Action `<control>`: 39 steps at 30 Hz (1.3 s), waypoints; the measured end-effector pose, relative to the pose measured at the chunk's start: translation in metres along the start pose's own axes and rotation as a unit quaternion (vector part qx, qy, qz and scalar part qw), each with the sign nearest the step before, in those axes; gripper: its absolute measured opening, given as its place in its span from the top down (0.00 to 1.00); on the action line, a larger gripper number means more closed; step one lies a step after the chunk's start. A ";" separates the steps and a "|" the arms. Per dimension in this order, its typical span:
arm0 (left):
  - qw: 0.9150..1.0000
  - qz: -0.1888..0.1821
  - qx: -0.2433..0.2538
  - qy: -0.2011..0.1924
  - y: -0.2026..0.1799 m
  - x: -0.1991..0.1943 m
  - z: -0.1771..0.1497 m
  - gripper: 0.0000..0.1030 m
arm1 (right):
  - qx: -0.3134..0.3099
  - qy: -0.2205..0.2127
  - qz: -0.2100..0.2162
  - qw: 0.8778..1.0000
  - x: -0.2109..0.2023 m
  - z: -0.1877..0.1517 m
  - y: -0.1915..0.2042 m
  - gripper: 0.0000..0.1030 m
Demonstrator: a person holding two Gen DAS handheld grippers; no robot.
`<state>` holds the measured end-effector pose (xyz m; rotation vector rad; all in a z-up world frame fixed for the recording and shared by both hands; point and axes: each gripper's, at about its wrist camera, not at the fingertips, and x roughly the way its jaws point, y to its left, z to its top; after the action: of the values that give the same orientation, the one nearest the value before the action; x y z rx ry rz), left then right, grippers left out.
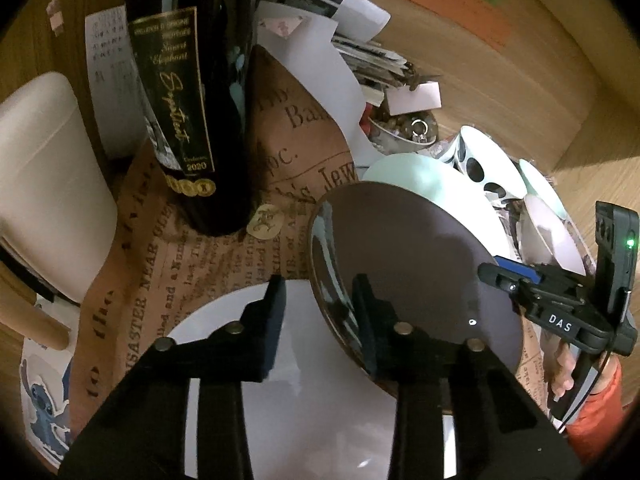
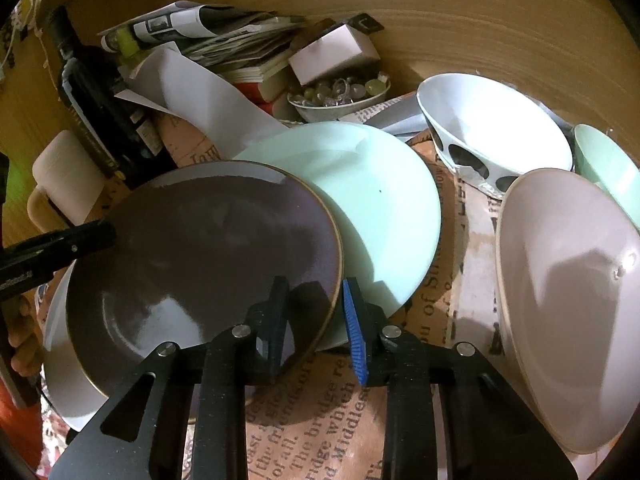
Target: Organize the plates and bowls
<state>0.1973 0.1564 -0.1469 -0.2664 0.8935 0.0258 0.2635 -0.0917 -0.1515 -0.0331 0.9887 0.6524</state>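
Both grippers clamp the dark plate point(image 2: 200, 256) by opposite rims: the left gripper point(image 1: 320, 316) and the right gripper point(image 2: 316, 312), above a white plate point(image 1: 224, 328) and mint plate point(image 2: 380, 200).

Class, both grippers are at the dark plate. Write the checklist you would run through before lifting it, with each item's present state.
1. Left gripper straddles the dark plate rim: ok.
2. Right gripper straddles the opposite rim: ok.
3. Pads firmly pressing: cannot tell.
4. Dark plate free of the mint plate: not ok, it overlaps it.
5. Wine bottle apart from the plate: ok.
6. Pale bowl clear of the right gripper: ok.
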 end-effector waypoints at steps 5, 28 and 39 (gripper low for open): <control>1.000 0.002 0.005 0.000 -0.006 -0.001 -0.002 0.75 | 0.008 0.004 0.009 1.000 0.000 0.001 -0.004 0.76; 1.000 0.018 0.015 -0.005 -0.012 -0.004 -0.009 0.81 | 0.011 -0.015 0.015 1.000 -0.009 -0.003 0.002 0.82; 0.998 0.042 0.017 -0.033 -0.022 -0.018 -0.021 0.81 | 0.025 -0.033 0.023 0.999 -0.027 -0.012 0.001 0.82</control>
<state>0.1734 0.1320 -0.1407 -0.1953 0.8378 0.0969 0.2441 -0.1080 -0.1370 0.0546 0.9441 0.6679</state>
